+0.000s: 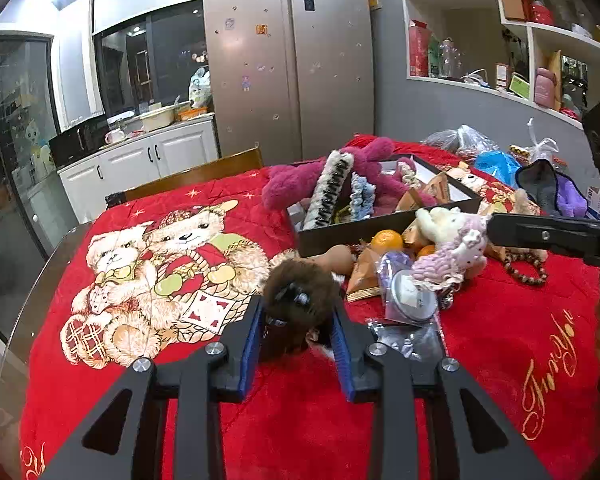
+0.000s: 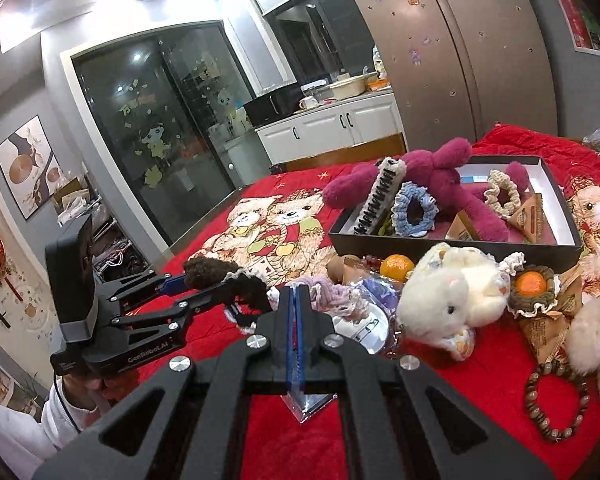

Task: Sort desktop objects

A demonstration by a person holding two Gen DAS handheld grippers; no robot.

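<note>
Overhead, bright ceiling lights; beyond the table, a steel fridge (image 1: 288,60) and white cabinets (image 1: 140,160). Spread over the table, a red blanket (image 1: 500,340) printed with teddy bears. Just in front of the black box (image 1: 340,236), a brown furry scrunchie (image 1: 300,292), dark and fluffy, pinched between left gripper (image 1: 298,340) fingers. Right gripper (image 2: 296,340) fingers pressed together on a clear plastic packet (image 2: 308,404).

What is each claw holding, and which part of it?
The left claw grips the brown fuzzy scrunchie across its near side. The right claw is shut on the edge of a clear plastic packet.
</note>
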